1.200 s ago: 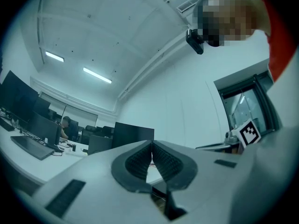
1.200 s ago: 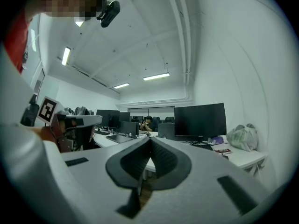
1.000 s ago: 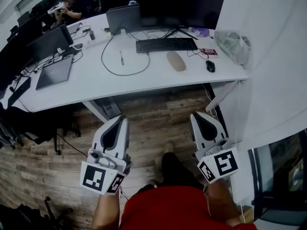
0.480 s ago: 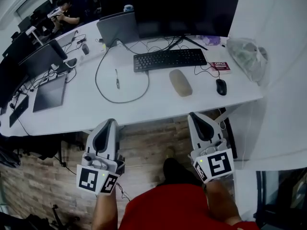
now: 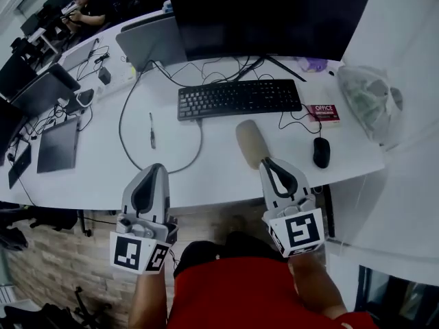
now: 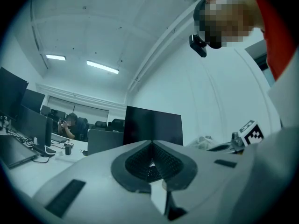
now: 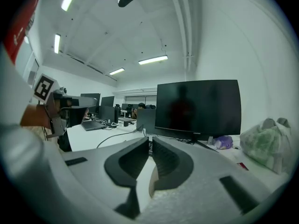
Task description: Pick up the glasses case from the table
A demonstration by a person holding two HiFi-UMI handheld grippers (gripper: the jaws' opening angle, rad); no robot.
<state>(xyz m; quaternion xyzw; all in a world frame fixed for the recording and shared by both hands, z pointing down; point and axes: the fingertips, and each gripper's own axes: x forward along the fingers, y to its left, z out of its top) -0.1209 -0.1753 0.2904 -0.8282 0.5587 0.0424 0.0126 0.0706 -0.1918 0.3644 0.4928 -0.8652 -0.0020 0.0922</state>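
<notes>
Here, left gripper [image 5: 152,173] and right gripper [image 5: 270,164] clench nothing near oblong beige glasses case [image 5: 248,140].

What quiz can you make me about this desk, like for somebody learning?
1. True or false: the case lies on the near side of the keyboard.
2. The box beside the keyboard is: A red, B green, C yellow.
3. Which gripper is closest to the case?
Key: 1 true; 2 A; 3 the right gripper.
</notes>
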